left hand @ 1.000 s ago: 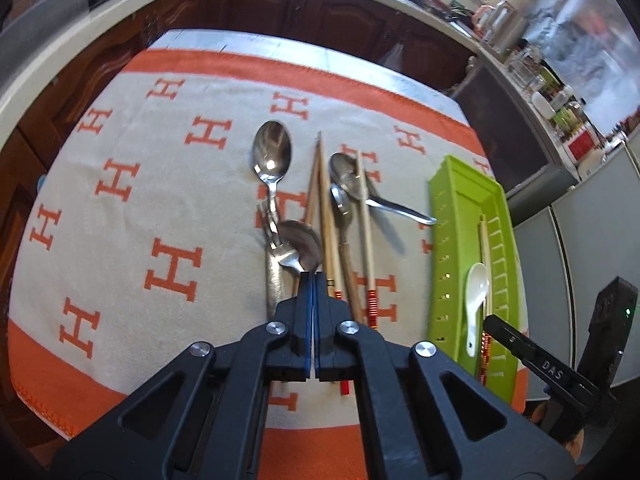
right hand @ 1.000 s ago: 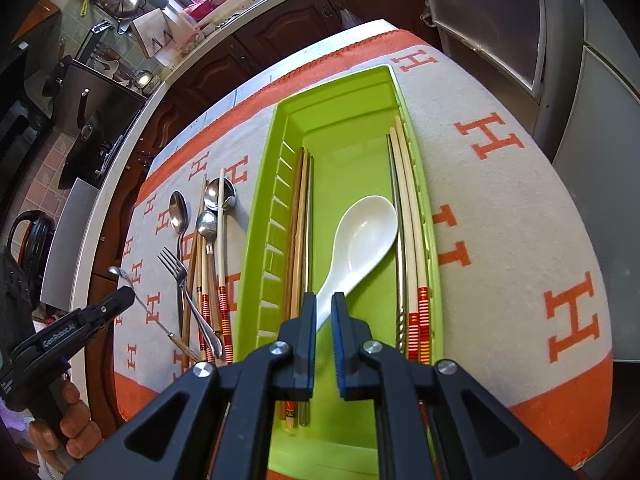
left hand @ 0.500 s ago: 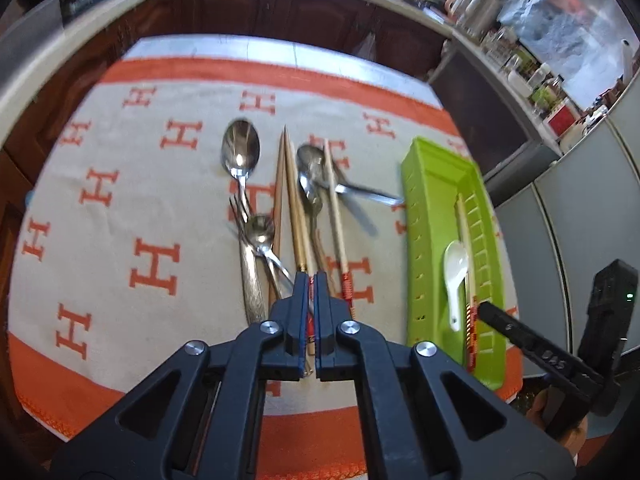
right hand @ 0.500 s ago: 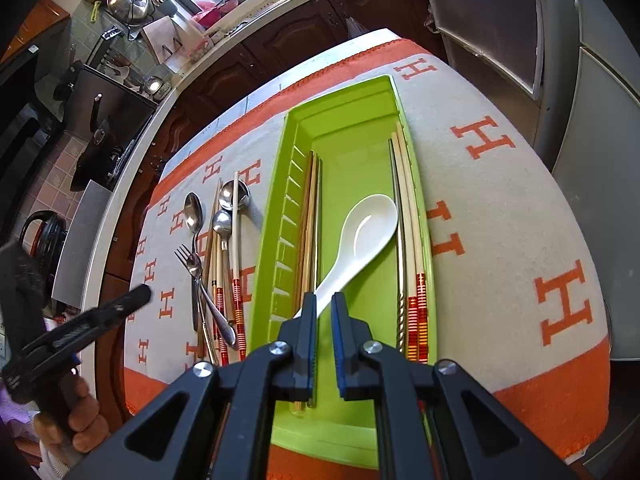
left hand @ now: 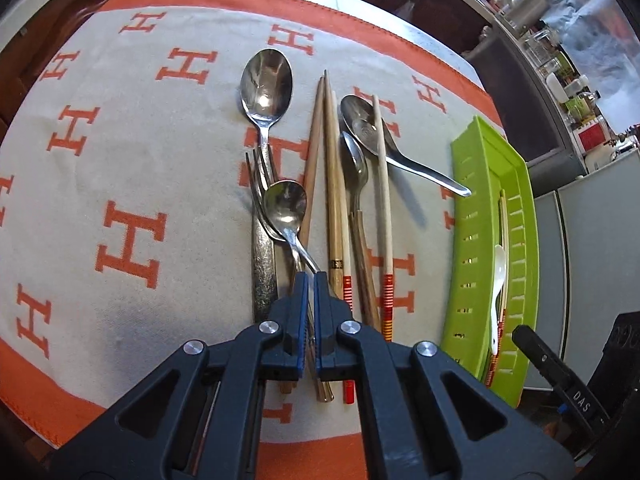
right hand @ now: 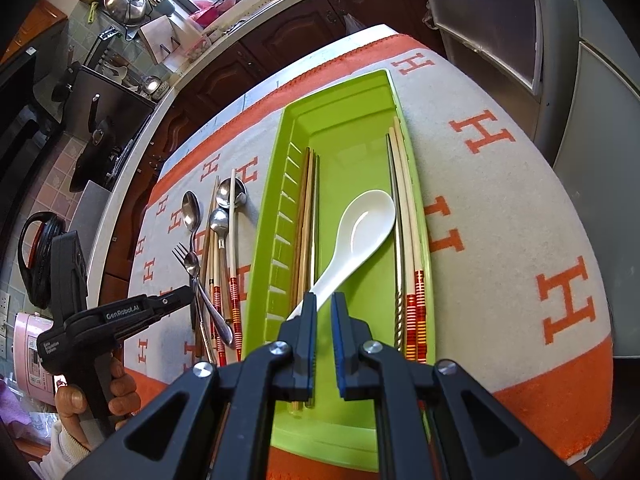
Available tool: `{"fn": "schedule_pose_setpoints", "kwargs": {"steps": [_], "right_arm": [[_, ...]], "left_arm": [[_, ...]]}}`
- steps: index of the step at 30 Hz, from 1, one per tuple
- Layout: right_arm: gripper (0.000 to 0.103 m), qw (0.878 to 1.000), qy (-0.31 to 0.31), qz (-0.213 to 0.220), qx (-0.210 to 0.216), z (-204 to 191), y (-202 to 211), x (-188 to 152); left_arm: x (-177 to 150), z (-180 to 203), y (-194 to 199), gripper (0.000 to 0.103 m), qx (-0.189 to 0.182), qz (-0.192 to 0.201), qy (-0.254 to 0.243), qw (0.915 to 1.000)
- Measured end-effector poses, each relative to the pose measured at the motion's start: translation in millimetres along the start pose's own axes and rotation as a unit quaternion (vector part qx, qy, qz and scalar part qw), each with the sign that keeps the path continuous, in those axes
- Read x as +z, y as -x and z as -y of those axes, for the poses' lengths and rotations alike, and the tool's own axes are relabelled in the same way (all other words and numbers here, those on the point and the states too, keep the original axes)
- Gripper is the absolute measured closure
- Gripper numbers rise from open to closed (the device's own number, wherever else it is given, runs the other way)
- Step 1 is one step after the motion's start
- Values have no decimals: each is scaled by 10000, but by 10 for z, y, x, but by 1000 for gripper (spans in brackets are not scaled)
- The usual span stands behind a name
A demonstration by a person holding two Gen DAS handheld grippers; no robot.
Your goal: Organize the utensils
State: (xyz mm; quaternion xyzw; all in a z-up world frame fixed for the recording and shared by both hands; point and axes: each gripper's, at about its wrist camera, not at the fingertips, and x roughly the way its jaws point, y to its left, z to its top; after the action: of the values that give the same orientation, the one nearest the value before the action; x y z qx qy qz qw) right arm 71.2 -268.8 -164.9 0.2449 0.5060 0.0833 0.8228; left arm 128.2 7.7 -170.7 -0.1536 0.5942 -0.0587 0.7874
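Kitchen cabinets ring a surface draped in a cream cloth (left hand: 168, 160) with orange H marks and an orange border. Your left tongs (left hand: 311, 280) sit low over the loose pile, jaws almost together with only a thin gap, and a small spoon's (left hand: 285, 205) handle runs in between the tips; whether they actually pinch it, you cannot tell from here. A fork (left hand: 258, 184) lies under that spoon, tines pointing away from you. Just left is a big spoon (left hand: 266, 86), bowl up, its dark textured handle running back toward you. To the right lie wooden chopsticks (left hand: 328, 168), side by side, then two more spoons (left hand: 362, 124) crossing, one with its handle angled out toward the tray. A pale chopstick (left hand: 382, 200) with red bands rests across one of those bowls.

Over on the right, your right tongs (right hand: 323, 304) hover above the near end of the green tray (right hand: 340, 120), jaws parted a little and gripping nothing. The white spoon (right hand: 360, 228) lies diagonally in the tray, bowl up, its handle end just at the left tip. Brown chopsticks (right hand: 306, 216) lie along the tray's slotted left side; a metal one and two pale red-banded chopsticks (right hand: 408, 216) lie along the right wall. Your left hand (right hand: 100, 392) shows at that view's lower left, wrapped round the other handle.
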Motion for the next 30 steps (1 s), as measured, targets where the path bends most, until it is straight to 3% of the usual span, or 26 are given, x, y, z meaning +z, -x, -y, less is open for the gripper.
{"fn": "schedule_pose_setpoints", "kwargs": {"steps": [16, 24, 30], "right_arm": [[94, 10000, 11, -42, -10, -13, -43, -16], [94, 10000, -3, -57, -16, -23, -55, -17], [94, 10000, 1, -59, -35, -39, -64, -14]], "left_arm": [[126, 96, -153, 98, 528, -162, -107, 9984], [144, 117, -231, 98, 556, -291, -177, 9979], [109, 145, -209, 102, 654, -176, -241, 9974]]}}
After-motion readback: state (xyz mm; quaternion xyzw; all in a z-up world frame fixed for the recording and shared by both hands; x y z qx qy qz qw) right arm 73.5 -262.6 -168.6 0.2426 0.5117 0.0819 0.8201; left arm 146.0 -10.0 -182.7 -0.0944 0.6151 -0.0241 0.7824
